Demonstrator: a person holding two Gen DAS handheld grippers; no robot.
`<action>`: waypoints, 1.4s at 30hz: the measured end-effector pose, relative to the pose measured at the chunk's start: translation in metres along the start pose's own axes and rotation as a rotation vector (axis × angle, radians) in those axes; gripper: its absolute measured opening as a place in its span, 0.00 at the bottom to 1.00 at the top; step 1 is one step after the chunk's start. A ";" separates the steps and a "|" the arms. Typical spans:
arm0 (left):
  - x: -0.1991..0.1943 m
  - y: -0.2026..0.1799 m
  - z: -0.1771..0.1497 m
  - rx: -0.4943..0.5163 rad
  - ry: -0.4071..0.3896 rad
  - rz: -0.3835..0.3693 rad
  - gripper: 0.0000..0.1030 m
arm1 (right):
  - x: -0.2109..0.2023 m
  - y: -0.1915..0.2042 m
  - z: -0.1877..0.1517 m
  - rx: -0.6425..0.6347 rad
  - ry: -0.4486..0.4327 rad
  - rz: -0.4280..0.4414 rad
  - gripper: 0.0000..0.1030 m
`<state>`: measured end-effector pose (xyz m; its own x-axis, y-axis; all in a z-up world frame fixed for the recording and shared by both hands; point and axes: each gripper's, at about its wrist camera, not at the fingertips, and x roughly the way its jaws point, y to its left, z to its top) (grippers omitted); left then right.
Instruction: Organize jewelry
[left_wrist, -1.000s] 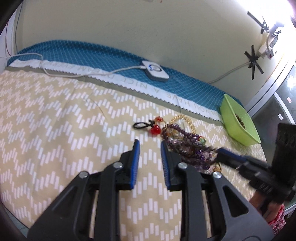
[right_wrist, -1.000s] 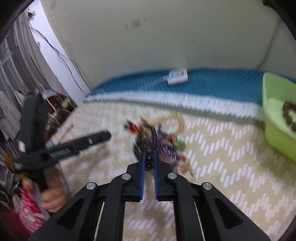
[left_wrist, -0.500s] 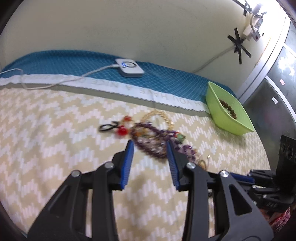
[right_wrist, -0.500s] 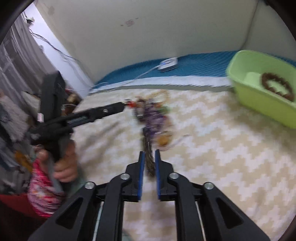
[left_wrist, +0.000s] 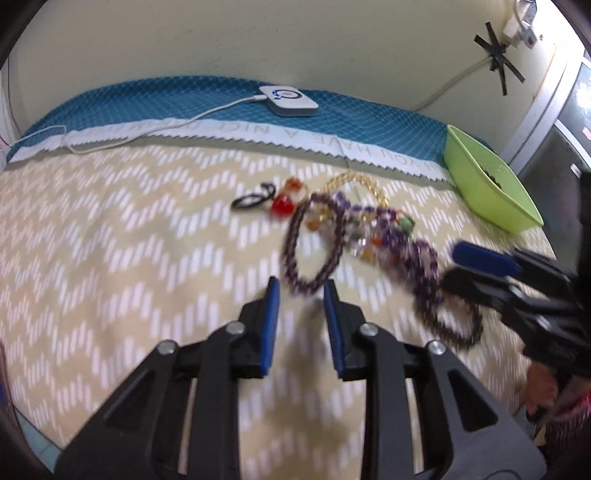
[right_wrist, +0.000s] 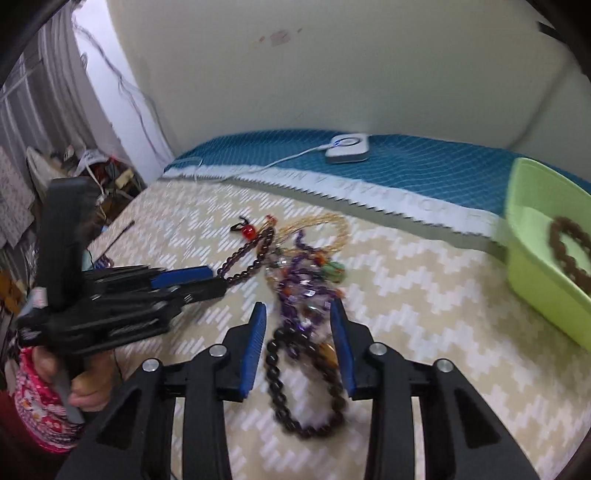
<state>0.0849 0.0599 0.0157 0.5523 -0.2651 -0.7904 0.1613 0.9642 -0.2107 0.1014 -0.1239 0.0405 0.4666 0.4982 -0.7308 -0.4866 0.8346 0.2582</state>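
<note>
- The tabletop (left_wrist: 110, 258) wears a beige zigzag cloth, with a teal cloth (left_wrist: 184, 96) along the far wall.
- A green bin (right_wrist: 535, 266) at the right end holds a brown bead bracelet (right_wrist: 565, 251).
- The jewelry tangle (left_wrist: 354, 229) lies mid-cloth.
- The left gripper (left_wrist: 301, 291) has just been closing; its jaws are narrow and bare, just before a purple bracelet (left_wrist: 314, 251).
- The right gripper (right_wrist: 299, 314) stands wide, jaws straddling a dark bead strand (right_wrist: 280, 387) without pressing it.

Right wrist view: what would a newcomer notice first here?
The tangle of beaded jewelry in the middle of the zigzag bedspread, purple beads, a gold chain and a red bead at its far end. A dark bead bracelet trails from it between the open pads of the right tool. At the right edge sits a green tray holding a brown bracelet.
</note>
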 end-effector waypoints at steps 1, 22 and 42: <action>-0.003 0.001 -0.002 0.002 0.000 -0.010 0.24 | 0.007 0.001 0.002 0.000 0.013 0.007 0.10; -0.033 0.037 0.004 -0.099 -0.216 -0.120 0.33 | 0.002 -0.002 0.086 -0.049 -0.025 -0.099 0.00; -0.072 -0.087 0.052 0.218 -0.370 -0.227 0.55 | -0.146 0.013 0.093 -0.079 -0.254 -0.057 0.00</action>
<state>0.0733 -0.0054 0.1209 0.7306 -0.4931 -0.4722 0.4573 0.8670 -0.1978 0.0961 -0.1637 0.2094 0.6602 0.5023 -0.5584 -0.5059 0.8469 0.1636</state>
